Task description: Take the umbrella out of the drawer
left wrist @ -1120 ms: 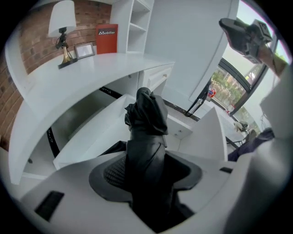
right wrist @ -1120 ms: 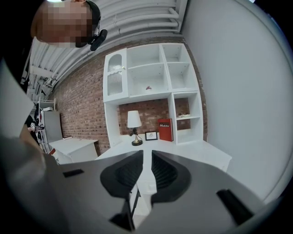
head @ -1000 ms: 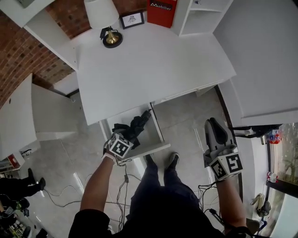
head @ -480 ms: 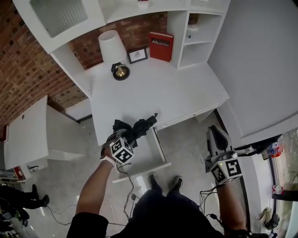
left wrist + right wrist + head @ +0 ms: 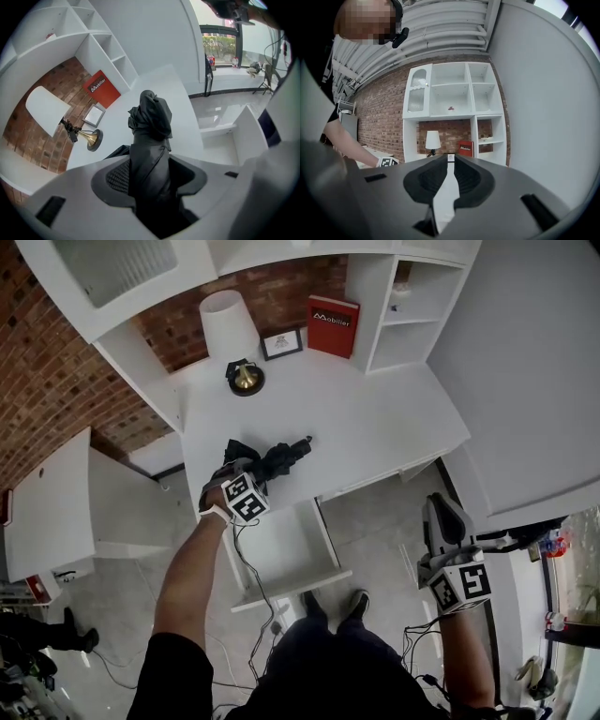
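Observation:
A black folded umbrella (image 5: pixel 278 457) hangs just above the front left part of the white desk (image 5: pixel 375 418), with my left gripper (image 5: pixel 249 469) shut on its bunched fabric. In the left gripper view the umbrella (image 5: pixel 150 126) fills the gap between the pads of the left gripper (image 5: pixel 150 168) and sticks out past the tips. Below the desk edge the open white drawer (image 5: pixel 281 545) shows a bare bottom. My right gripper (image 5: pixel 439 507) hangs at the lower right over the floor. In the right gripper view the jaws of the right gripper (image 5: pixel 448 160) stand a slit apart with nothing between them.
At the back of the desk stand a white-shaded lamp (image 5: pixel 230 324), a small picture frame (image 5: pixel 281 343) and a red book (image 5: pixel 333 324). White shelves (image 5: pixel 412 296) rise behind. A low white cabinet (image 5: pixel 56 502) stands at the left. Cables (image 5: pixel 255 592) trail on the floor beside the person's feet.
My left gripper has lifted the umbrella out of the drawer and carried it up over the desk's front. The drawer now lies bare. The right gripper has risen slightly.

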`<state>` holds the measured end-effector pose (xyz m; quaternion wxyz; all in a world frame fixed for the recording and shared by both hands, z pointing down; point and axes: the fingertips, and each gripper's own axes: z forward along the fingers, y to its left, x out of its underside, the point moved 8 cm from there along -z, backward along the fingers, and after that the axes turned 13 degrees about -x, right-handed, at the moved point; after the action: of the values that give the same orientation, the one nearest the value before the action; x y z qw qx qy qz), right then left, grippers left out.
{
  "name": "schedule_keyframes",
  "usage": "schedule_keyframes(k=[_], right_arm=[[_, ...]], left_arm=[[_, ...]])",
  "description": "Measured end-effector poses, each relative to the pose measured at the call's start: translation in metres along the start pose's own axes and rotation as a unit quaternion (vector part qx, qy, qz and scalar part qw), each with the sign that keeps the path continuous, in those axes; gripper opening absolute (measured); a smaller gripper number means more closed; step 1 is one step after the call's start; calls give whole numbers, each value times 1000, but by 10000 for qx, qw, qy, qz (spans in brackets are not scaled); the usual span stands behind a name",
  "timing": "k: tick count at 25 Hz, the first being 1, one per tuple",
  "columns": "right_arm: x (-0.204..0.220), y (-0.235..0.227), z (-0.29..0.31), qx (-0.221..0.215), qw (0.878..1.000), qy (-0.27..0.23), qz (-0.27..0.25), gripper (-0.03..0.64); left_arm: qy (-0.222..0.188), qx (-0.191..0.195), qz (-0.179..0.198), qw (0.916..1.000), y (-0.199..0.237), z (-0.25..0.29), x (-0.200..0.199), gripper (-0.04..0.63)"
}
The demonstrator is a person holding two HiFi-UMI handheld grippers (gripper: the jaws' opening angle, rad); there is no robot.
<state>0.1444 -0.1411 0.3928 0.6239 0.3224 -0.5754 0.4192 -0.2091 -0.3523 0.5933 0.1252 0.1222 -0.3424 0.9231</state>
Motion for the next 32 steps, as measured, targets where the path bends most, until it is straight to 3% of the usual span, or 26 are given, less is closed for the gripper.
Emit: schedule_keyframes(k=[5,10,16,26,29,32], right_arm=[[2,12,23,-67,9997,212,-122,41],[2,20,37,-90,9994,311,-145,41],[6,26,45,-84,9993,366,-92,41],[-17,27,53,-124,9993,104,-341,40],[-27,27,56,-144,9987,88,-486,32],[-37,30,61,-382,9981,-138,-455,2]], left_arm=[[346,35,396,9986,8,37,25,224],[355,114,321,9988,13,55,36,225],[81,10,218,9997,15,59,36,250],[-598,-847,-645,9925,37,-11,31,256],[-849,-1072,-1027,9853,44,-51,18,255],[-1007,-1391,-1690,9705,56,-98,2,200]])
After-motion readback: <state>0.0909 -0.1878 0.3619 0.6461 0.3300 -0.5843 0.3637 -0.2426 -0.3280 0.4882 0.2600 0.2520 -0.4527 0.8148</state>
